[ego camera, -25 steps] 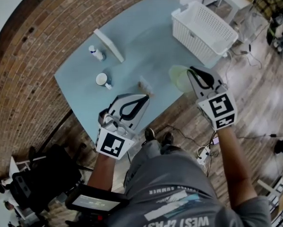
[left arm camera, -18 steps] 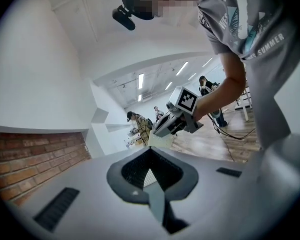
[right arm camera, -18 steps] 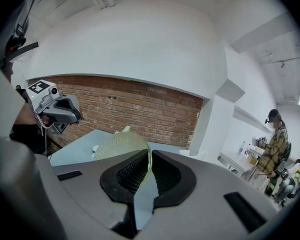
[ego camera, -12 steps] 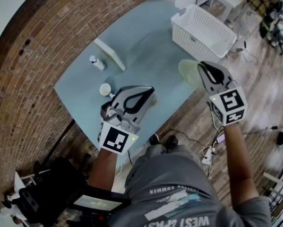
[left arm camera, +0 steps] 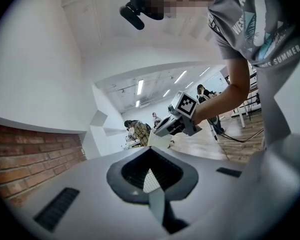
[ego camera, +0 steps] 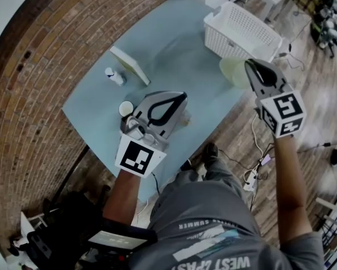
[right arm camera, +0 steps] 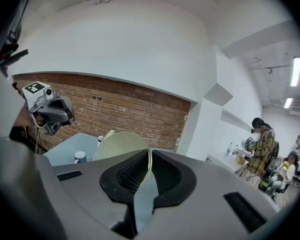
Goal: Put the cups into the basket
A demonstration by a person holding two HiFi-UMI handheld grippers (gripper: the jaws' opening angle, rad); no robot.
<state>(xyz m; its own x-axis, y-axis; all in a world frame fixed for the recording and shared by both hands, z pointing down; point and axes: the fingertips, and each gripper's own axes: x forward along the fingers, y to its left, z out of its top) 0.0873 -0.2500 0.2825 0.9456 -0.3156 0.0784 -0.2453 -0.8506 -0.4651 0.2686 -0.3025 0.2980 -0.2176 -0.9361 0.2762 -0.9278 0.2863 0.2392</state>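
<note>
My right gripper is shut on the wall of a pale green cup and holds it in the air just short of the white basket. In the right gripper view the cup sticks out left of the pinched jaws. My left gripper is above the blue table's near edge. A small clear cup hangs at its tip. In the left gripper view the jaws stand together on a thin pale strip. A white mug stands on the table beside the left gripper.
A small white bottle and a leaning white board stand at the table's left. A brick wall runs along the table's far side. Cables lie on the wooden floor at the right. People stand in the background.
Both grippers have risen and moved forward with their cups. The right one has come closer to the basket. The left one now covers more of the table's near edge.
</note>
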